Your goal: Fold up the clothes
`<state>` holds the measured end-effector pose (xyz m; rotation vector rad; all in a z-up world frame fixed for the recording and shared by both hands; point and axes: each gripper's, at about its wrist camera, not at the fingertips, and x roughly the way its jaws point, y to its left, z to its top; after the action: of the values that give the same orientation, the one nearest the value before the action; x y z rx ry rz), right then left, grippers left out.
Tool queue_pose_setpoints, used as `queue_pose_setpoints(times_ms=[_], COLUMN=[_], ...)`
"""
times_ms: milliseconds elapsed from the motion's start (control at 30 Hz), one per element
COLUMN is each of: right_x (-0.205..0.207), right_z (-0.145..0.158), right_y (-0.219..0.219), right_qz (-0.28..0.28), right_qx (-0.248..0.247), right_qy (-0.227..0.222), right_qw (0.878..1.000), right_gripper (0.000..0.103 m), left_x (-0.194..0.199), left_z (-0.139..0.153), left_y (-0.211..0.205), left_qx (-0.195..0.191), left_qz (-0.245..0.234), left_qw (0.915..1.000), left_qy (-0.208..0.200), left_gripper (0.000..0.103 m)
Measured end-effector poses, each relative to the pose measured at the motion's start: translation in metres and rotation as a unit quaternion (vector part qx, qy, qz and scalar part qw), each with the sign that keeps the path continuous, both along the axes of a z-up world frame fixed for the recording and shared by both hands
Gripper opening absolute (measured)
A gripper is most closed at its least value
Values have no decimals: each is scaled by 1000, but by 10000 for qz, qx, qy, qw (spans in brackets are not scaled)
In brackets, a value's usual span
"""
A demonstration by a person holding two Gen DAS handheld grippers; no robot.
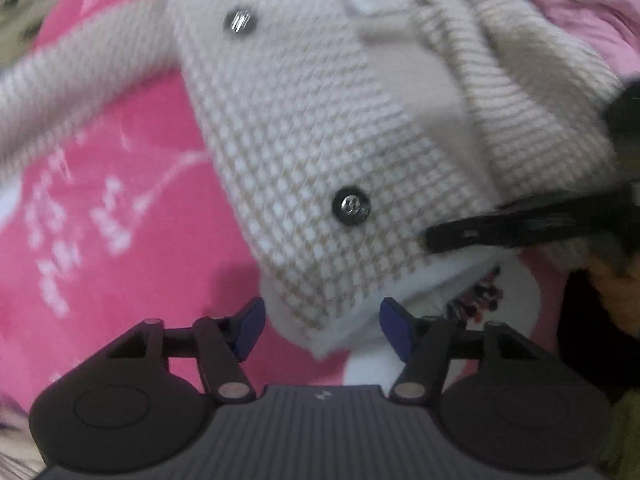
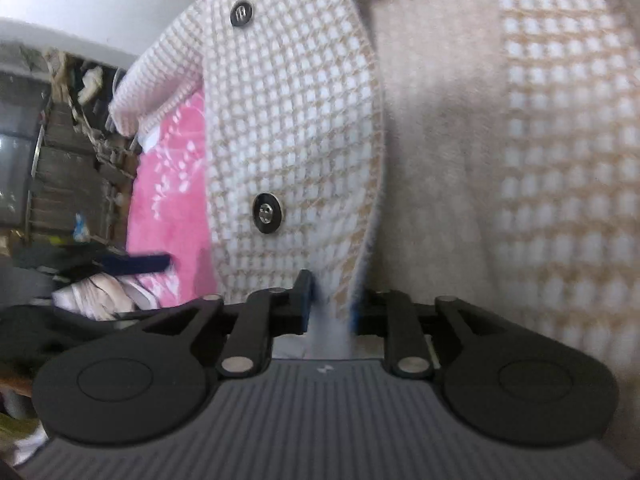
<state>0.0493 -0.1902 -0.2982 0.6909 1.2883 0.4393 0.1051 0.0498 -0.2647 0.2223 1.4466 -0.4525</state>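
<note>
Left claw [image 1: 322, 326], nearest in its own view: blue pads spread apart, released, the white-lined bottom corner of the cardigan [image 1: 320, 152] lying between them with no pad pressing it. Cardigan: beige-and-white checked knit, spread over a pink blanket [image 1: 112, 208] with white lettering; one sleeve [image 1: 60, 96] stretched toward the upper left. Two dark round buttons along the front edge, the lower button [image 1: 351, 205] near the claw, the upper button [image 1: 240, 22] farther off. Right claw [image 2: 330, 304]: jaws close together with the cardigan's front hem between them; blur hides whether the pads grip it, so I cannot tell. In the left view one right-claw finger [image 1: 520, 224] lies across the cardigan's right edge. Beyond, a cluttered shelf [image 2: 68, 152].
</note>
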Motion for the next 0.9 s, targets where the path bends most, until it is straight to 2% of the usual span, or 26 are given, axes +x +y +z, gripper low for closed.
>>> queue_pose_setpoints(times_ms=[67,167,300,400,433,467,567,733,833,900], right_x=[-4,2,13,10,7,5,0,-10,-13,-16], right_z=[6,1,-17,-17,-14,-12,-2,19,11,-1], right_y=[-9,-12,5,10,10,10,17,43,59,68], right_qz=[-233,-440,-202,-40,-4,32,260,559,661,702], right_qx=[117,180,241,185,184,183,244,522,575,368], right_qy=[-123,-98,101,109,84,58,18,-49,100,152], right_qw=[9996,9988,9995,9998,9998,9998,9994,9971,9961,9967], right_gripper=[21,22,20,6,5,4,4,3,3,3], left_x=[8,21,30,31,30,29,25,14,11,10], left_z=[-6,-17,-38,-52,-51,-48,-36,1,-1,-15], left_y=[14,30,31,38,41,46,58,84,91,87], left_qx=[-242,-654,-594,-697,-760,-824,-973,-847,-546,-284], left_qz=[511,1150,1320,1540,1617,1671,1785,1631,1497,1362], left_qw=[9983,9907,9887,9845,9827,9811,9774,9820,9862,9890], left_qy=[129,332,397,474,487,523,583,430,454,499], left_gripper=[59,57,51,26,14,10,7,7,7,8])
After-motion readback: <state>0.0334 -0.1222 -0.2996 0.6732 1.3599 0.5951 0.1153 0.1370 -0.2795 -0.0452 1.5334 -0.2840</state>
